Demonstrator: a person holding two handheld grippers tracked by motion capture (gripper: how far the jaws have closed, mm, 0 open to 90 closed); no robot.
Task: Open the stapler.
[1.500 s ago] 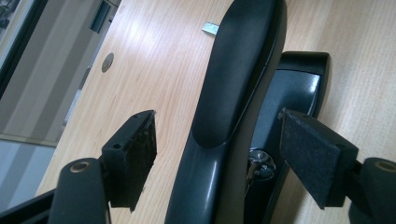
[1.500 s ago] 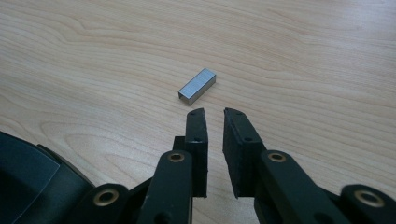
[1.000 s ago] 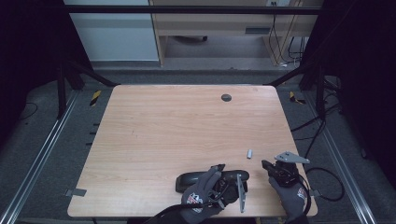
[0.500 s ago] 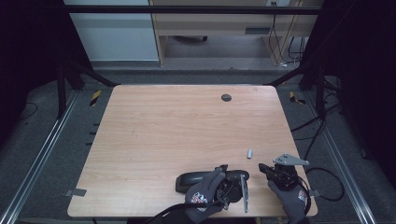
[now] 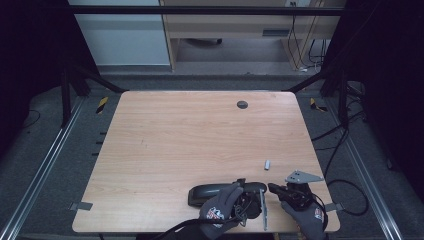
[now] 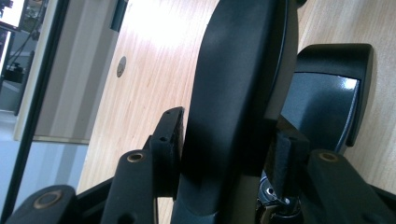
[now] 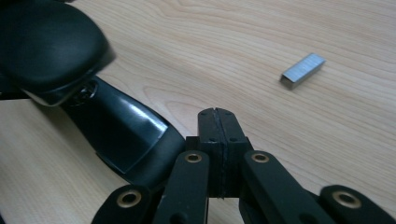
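Stapler [image 5: 215, 192] work is happening near the tabletop's [image 5: 175, 145] near edge, toward its right corner. Left tongs [image 6: 224, 154] have just been closing around the stapler's raised top arm, whose pads are now sitting against both sides. Right tongs [image 7: 218, 122] are resting pinched shut, empty, just beside the base. A staple strip [image 7: 303, 70] is lying nearby; gripping squarely should be keeping the arm from twisting.

Beyond your wooden desk [image 5: 200, 145] you see grey carpet [image 5: 65, 165], a pale cabinet [image 5: 125, 45], a wooden shelf unit [image 5: 225, 30] and dark surroundings.
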